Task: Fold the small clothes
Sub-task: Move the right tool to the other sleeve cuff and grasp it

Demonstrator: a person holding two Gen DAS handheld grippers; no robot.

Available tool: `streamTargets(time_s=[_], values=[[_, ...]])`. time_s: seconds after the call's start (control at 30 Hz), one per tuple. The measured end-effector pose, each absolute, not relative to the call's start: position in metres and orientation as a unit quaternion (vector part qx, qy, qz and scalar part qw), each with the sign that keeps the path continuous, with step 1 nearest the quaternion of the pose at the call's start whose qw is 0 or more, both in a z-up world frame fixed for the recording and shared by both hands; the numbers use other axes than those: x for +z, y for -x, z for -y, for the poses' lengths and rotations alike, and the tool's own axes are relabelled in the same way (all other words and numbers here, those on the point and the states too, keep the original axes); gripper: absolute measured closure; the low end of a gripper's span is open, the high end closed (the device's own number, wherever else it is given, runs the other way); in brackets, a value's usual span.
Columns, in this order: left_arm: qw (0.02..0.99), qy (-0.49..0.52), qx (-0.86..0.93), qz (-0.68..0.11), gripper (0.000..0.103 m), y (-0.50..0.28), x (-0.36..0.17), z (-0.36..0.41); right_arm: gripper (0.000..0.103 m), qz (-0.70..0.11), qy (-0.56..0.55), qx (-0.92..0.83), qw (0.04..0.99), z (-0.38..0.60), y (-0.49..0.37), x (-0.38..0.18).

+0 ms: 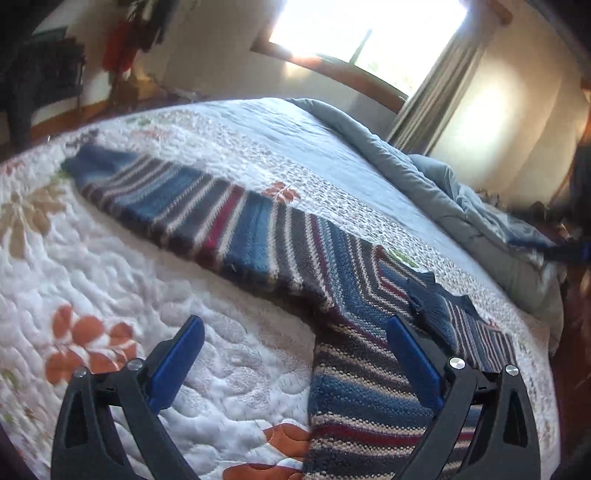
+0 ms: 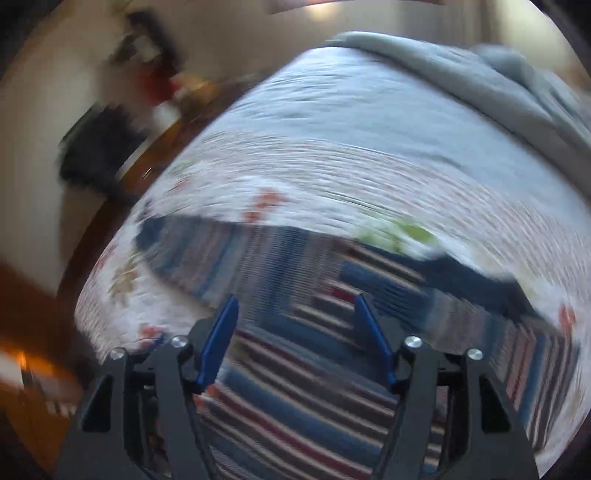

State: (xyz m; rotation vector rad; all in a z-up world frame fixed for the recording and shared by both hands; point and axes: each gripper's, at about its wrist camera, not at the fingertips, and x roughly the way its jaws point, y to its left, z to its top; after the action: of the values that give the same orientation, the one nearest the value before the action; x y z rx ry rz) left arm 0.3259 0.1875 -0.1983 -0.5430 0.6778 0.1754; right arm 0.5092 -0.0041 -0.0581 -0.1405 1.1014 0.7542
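The bed (image 1: 110, 258) fills most of what I see. It has a white quilt (image 1: 229, 369) on it with orange and tan flowers. A gray blanket (image 1: 424, 177) is bunched up along the far side, near the curtain (image 1: 436, 85) and the bright window (image 1: 362, 33).

The sweater (image 1: 332, 280) lies spread flat on the quilt. It is knit, with blue, gray, white and red stripes. One sleeve (image 1: 177, 206) is stretched out long toward the far left. The dark blue collar (image 1: 436, 291) sits near the right.

My left gripper (image 1: 295, 354) is wide open and holds nothing. Its left finger is over the bare quilt. Its right finger is over the sweater, just beside the collar. I cannot tell if it touches the cloth.

My right gripper (image 2: 295, 325) is wide open too, with nothing in it. That view is very blurry. Both its fingers are over the sweater (image 2: 295, 387), and the stripes fill the space between them. The sleeve (image 2: 192, 243) runs off to the left there as well.
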Motion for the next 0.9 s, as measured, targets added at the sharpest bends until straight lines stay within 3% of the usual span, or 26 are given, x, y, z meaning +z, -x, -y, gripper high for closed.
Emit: streamTargets(time_s=[0.03, 0.17, 0.27, 0.33, 0.4, 0.63, 0.83, 0.87, 0.9], values=[[0.900, 0.271, 0.083, -0.331, 0.004, -0.329, -0.202, -0.188, 0.022, -0.511, 0.093, 0.370, 0.770, -0.039, -0.504, -0.049], [0.886, 0.297, 0.057, -0.353, 0.004, -0.344, -0.216, -0.191, 0.022, -0.505, 0.220, 0.420, 0.722, -0.205, -0.466, -0.049], [0.872, 0.312, 0.047, -0.374, 0.004, -0.352, -0.223, -0.197, 0.040, -0.490, 0.313, 0.442, 0.683, -0.313, -0.431, -0.078], [0.868, 0.308, 0.036, -0.388, 0.004, -0.356, -0.227, -0.200, 0.058, -0.491, 0.358, 0.446, 0.657, -0.374, -0.415, -0.108], [0.867, 0.307, 0.023, -0.393, 0.004, -0.361, -0.228, -0.204, 0.059, -0.491, 0.388, 0.440, 0.644, -0.420, -0.408, -0.142], [0.857, 0.334, 0.020, -0.393, 0.004, -0.368, -0.230, -0.218, 0.059, -0.481, 0.451, 0.397, 0.638, -0.484, -0.411, -0.208], [0.859, 0.336, 0.016, -0.387, 0.004, -0.369, -0.227, -0.221, 0.060, -0.467, 0.469, 0.376, 0.648, -0.488, -0.419, -0.226], [0.858, 0.340, 0.019, -0.385, 0.004, -0.369, -0.227, -0.224, 0.064, -0.466, 0.469, 0.372, 0.652, -0.488, -0.421, -0.226], [0.857, 0.344, 0.019, -0.382, 0.004, -0.368, -0.227, -0.225, 0.086, -0.472, 0.460, 0.371, 0.654, -0.486, -0.425, -0.225]])
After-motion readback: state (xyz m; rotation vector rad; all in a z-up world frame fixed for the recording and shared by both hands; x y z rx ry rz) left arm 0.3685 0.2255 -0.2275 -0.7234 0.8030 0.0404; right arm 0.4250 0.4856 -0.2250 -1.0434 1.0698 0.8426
